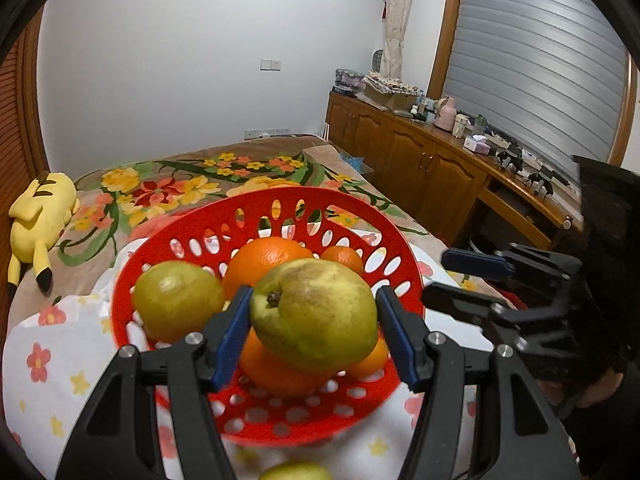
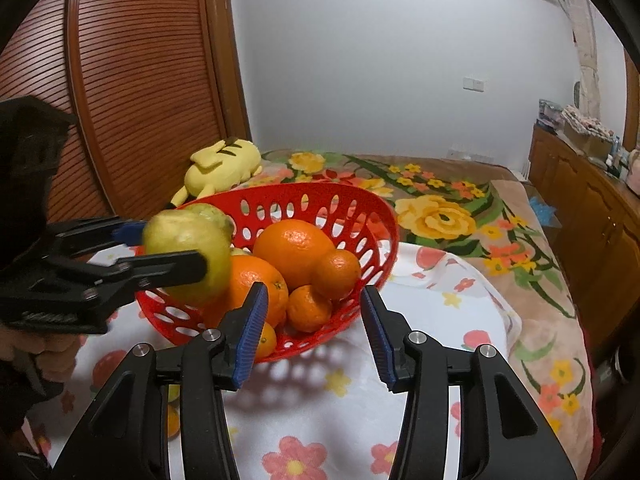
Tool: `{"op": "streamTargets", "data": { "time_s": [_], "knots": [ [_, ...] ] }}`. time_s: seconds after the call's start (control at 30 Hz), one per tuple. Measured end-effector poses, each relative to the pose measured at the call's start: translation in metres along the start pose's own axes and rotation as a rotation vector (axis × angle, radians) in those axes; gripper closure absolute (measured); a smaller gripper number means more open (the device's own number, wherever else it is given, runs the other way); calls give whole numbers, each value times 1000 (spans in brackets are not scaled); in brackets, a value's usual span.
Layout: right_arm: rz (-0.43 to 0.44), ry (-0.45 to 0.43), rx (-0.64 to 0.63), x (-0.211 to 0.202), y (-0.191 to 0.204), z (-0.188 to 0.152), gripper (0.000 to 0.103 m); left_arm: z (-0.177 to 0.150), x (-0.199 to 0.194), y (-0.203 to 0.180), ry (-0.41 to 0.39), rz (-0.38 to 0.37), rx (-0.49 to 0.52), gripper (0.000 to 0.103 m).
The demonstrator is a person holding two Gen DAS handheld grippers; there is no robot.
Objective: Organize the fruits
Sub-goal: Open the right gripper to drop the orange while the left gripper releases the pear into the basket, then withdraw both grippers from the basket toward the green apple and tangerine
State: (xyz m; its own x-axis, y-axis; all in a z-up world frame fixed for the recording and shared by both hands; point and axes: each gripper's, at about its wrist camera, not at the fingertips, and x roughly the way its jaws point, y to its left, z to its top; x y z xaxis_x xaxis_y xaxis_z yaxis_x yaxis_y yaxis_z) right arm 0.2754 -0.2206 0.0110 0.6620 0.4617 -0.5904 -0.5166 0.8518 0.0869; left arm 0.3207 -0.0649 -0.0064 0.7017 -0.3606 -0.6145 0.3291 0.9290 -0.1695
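My left gripper [image 1: 314, 312] is shut on a yellow-green pear [image 1: 316, 316] and holds it over the near side of the red perforated basket [image 1: 280, 204]. The basket holds another green pear [image 1: 176, 304] at its left and several oranges [image 1: 268, 260]. In the right wrist view the held pear [image 2: 192, 252] hangs over the basket's [image 2: 360, 204] left rim. My right gripper [image 2: 314, 316] is open and empty, just in front of the basket and right of the left gripper [image 2: 160, 248]. The right gripper also shows in the left wrist view [image 1: 460, 276].
The basket stands on a white flowered cloth [image 2: 440, 300] on a bed with a floral blanket [image 2: 440, 208]. A green fruit [image 1: 296, 472] lies on the cloth in front of the basket. A yellow plush toy [image 1: 40, 216] lies at the left. Wooden cabinets [image 1: 420, 160] stand at the right.
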Motion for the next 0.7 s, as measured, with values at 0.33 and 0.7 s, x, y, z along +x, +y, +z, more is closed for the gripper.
{"op": "streamTargets", "data": {
  "time_s": [0.33, 0.7],
  "knots": [
    [-8, -1, 17, -10, -9, -7, 54, 27, 10, -19, -45, -21, 37, 42],
    [-15, -4, 26, -19, -11, -12, 54, 19, 2, -23, -25, -3, 41, 42]
  ]
}}
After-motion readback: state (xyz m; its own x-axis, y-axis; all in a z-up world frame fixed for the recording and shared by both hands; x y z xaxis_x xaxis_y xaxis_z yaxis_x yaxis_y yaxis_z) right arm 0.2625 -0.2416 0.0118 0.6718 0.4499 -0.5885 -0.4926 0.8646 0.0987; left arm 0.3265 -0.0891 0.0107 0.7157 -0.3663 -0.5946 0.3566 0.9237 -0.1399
